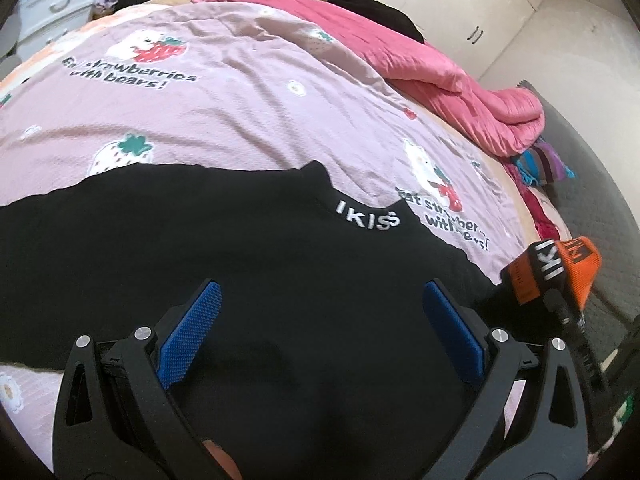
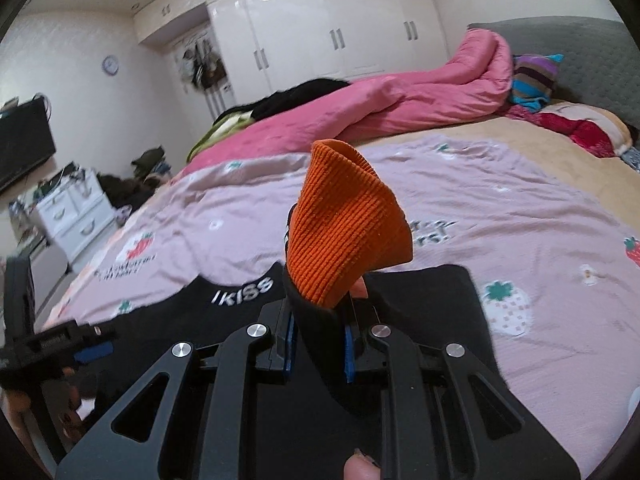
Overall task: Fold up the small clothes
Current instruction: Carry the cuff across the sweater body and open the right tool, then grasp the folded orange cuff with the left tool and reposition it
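A black garment (image 1: 240,248) lettered "IKISS" lies spread on the pink strawberry-print bedsheet (image 1: 224,120), its near edge cut off by both views. The left gripper (image 1: 320,340) hangs released above it, jaws wide apart. The right gripper (image 2: 319,344) is clenched on the orange cuff (image 2: 344,236) and the black fabric under it; probably a sleeve end, though the join is hidden between the pads.

White letters "IKISS" run along the neckline of the black garment (image 1: 248,264). Beyond it, the pink bedsheet (image 1: 240,112) carries "Eat strawberries with bears!" The orange cuff (image 1: 560,268) shows "IK".
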A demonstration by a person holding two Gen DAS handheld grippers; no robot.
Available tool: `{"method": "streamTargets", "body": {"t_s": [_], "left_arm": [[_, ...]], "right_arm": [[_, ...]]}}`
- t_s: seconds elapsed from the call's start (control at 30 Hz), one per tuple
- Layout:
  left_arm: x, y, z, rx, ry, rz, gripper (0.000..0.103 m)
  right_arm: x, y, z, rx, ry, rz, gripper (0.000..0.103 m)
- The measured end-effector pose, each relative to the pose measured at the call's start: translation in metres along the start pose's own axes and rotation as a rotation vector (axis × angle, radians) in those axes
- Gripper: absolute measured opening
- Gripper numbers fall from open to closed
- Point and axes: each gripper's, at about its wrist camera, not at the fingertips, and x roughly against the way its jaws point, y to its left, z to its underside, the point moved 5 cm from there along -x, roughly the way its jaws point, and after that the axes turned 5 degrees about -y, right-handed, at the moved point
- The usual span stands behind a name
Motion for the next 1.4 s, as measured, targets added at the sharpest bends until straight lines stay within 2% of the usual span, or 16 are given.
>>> {"method": "streamTargets", "body": {"t_s": [0.2, 0.33, 0.67, 0.73, 0.83, 0.87, 0.93, 1.0, 1.03, 1.07, 1.13, 1.23, 1.4], "left_arm": [[-0.004, 0.018, 0.002, 0.051, 0.029, 0.009, 0.095], [-0.004, 0.021, 0.002, 0.07, 0.035, 0.036, 0.095], [-0.014, 0.024, 0.008, 0.113, 0.092, 0.117, 0.095], [-0.015, 0.024, 0.009, 0.106, 0.098, 0.124, 0.095], [-0.018, 0.025, 0.011, 0.107, 0.108, 0.134, 0.094], [-0.019, 0.025, 0.012, 0.111, 0.113, 0.139, 0.094], [-0.021, 0.026, 0.014, 0.117, 0.118, 0.145, 0.093], [-0.023, 0.027, 0.015, 0.119, 0.118, 0.143, 0.091], [-0.024, 0.026, 0.016, 0.119, 0.12, 0.144, 0.089], [-0.026, 0.025, 0.019, 0.118, 0.128, 0.148, 0.087], [-0.029, 0.021, 0.024, 0.112, 0.147, 0.158, 0.076], [-0.036, 0.014, 0.032, 0.097, 0.177, 0.169, 0.072], [-0.045, 0.004, 0.043, 0.056, 0.191, 0.14, 0.067]], "right_arm": [[-0.016, 0.03, 0.018, 0.047, 0.054, -0.046, 0.017], [-0.024, 0.047, 0.03, 0.082, 0.084, -0.062, 0.017], [-0.042, 0.088, 0.06, 0.108, 0.167, -0.165, 0.019], [-0.045, 0.092, 0.064, 0.106, 0.184, -0.177, 0.023], [-0.045, 0.098, 0.069, 0.102, 0.21, -0.218, 0.036], [-0.044, 0.099, 0.07, 0.097, 0.209, -0.229, 0.043], [-0.04, 0.101, 0.068, 0.081, 0.212, -0.275, 0.048], [-0.035, 0.1, 0.063, 0.059, 0.209, -0.308, 0.058], [-0.032, 0.097, 0.06, 0.045, 0.2, -0.314, 0.059], [-0.031, 0.094, 0.056, 0.037, 0.194, -0.314, 0.059], [-0.027, 0.083, 0.048, 0.008, 0.174, -0.3, 0.06], [-0.024, 0.06, 0.036, -0.043, 0.149, -0.255, 0.06], [-0.017, 0.02, 0.02, -0.112, 0.112, -0.181, 0.06]]}}
